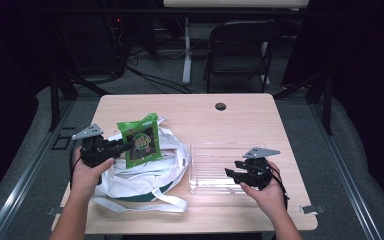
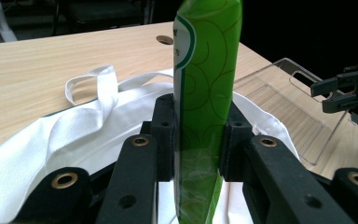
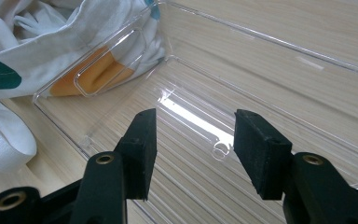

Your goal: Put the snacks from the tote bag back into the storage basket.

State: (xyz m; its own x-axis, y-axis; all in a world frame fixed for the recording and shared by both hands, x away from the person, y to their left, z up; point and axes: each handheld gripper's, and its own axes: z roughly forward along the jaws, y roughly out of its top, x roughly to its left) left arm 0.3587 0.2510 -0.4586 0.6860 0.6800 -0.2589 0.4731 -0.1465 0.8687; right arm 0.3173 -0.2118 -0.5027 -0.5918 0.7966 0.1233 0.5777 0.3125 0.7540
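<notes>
A person sits at a pale wooden surface [image 1: 230, 120] with a hand-held gripper in each hand. The left hand-held gripper [image 1: 122, 146] is clamped on the lower edge of a green snack packet [image 1: 141, 140], holding it upright just above a crumpled white cloth bag [image 1: 145, 177] that lies on the left half of the surface. In the left gripper view, the two black jaws press on either side of the packet [image 2: 205, 93], which rises edge-on between them, green with darker swirls and a white band.

The right hand-held gripper [image 1: 232, 173] hovers over a clear plastic tray [image 1: 205, 150] to the right of the bag, and it grips nothing. In the right gripper view its jaws stand apart with a wide gap, pointing down at the bare ribbed floor of the tray [image 3: 307, 93].

Judging from this, the packet appears to have come out of the bag and to be on its way to the tray: the lift looks done, the carry across and the release are left.

The packet front carries a dark panel with a round design and some lettering, too small and blurred to read. The bag has dark green and orange patches, with no legible writing.
</notes>
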